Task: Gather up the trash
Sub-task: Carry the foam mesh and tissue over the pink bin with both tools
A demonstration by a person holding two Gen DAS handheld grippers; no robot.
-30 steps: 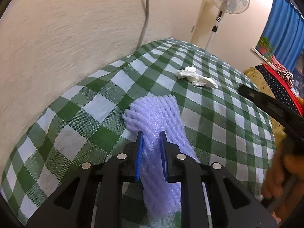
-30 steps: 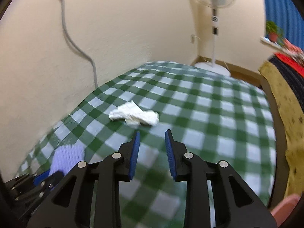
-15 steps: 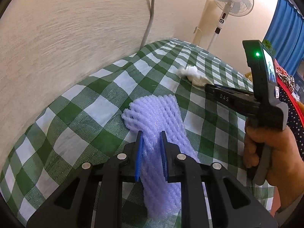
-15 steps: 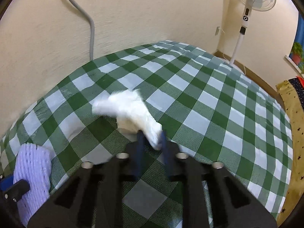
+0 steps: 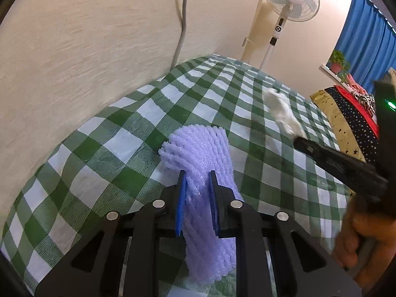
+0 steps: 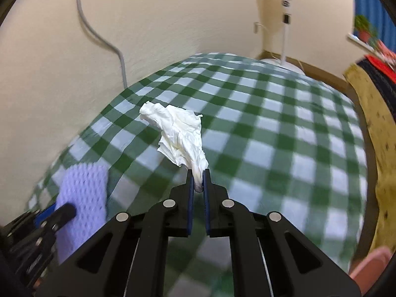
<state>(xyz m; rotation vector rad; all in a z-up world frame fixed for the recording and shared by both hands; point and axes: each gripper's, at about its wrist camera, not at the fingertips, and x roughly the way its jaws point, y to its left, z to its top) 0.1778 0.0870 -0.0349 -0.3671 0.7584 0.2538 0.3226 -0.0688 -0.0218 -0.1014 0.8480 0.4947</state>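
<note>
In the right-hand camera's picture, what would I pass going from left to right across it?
Purple foam net → grey cable → white tissue pinched in the fingers → fan pole → yellow cloth.

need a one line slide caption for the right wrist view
Right gripper pinches a crumpled white tissue above the green checked tablecloth; purple foam net at lower left.

- The right gripper [image 6: 197, 182] pinches the crumpled white tissue [image 6: 179, 135] above the green-checked surface [image 6: 272, 133].
- At lower left, the left gripper [image 6: 57, 214] holds purple foam netting [image 6: 83, 193].
</note>
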